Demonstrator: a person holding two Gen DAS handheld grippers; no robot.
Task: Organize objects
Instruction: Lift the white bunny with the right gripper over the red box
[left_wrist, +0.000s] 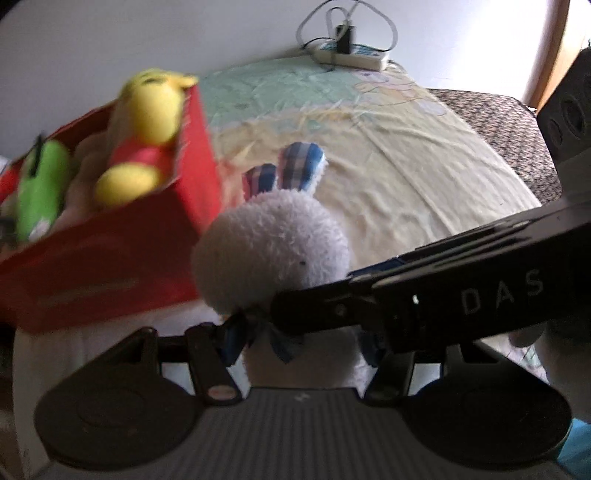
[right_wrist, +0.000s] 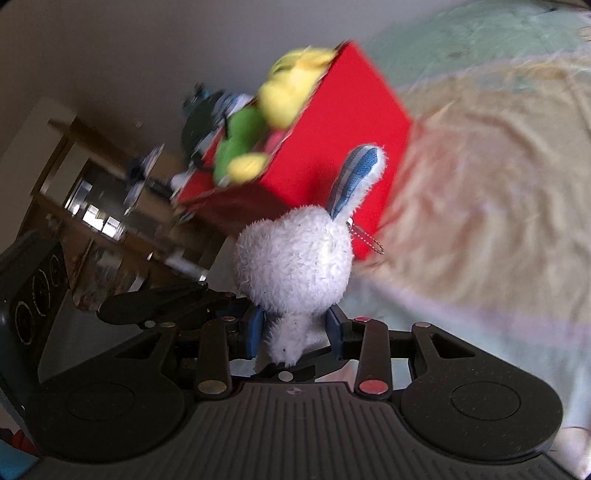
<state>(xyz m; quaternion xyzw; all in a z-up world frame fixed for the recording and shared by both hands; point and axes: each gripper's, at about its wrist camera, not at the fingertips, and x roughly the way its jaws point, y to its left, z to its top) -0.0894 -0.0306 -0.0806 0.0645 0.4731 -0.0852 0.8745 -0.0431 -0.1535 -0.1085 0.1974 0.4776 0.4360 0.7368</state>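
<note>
A white plush bunny with blue striped ears is held above the bed. My left gripper is shut on its body; my right gripper is shut on its body too, just below the head. The right gripper's body crosses the left wrist view from the right. A red box stands to the left on the bed, holding a yellow bear plush and a green plush. The box also shows in the right wrist view, behind the bunny.
A pale yellow and green bedsheet covers the bed. A white power strip with cables lies at its far edge by the wall. Wooden furniture stands beyond the box in the right wrist view.
</note>
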